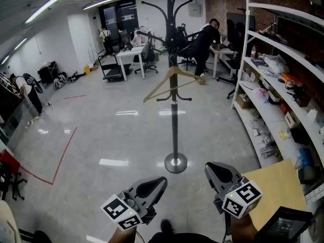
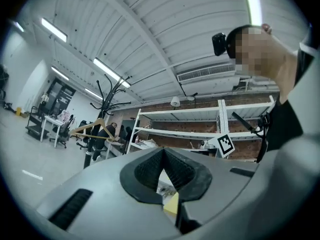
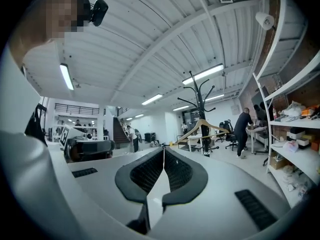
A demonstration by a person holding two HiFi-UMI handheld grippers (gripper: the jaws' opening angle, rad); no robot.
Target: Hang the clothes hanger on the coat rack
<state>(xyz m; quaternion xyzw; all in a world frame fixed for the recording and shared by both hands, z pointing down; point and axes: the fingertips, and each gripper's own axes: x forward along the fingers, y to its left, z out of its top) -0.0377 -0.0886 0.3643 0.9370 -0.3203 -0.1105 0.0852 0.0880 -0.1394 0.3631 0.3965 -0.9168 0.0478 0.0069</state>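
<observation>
A tall black coat rack stands on the grey floor ahead of me. A wooden clothes hanger hangs on one of its lower hooks, tilted down to the left. Low in the head view, both grippers point toward the rack and are well short of it. The left gripper has its jaws together with nothing between them. The right gripper is likewise shut and empty. The left gripper view shows the hanger on the rack far left. In the right gripper view the hanger hangs on the rack.
White metal shelves loaded with small items line the right wall. A brown cardboard sheet lies at my lower right. Behind the rack are desks, office chairs, a cart and a person bending over. Red tape marks the floor at left.
</observation>
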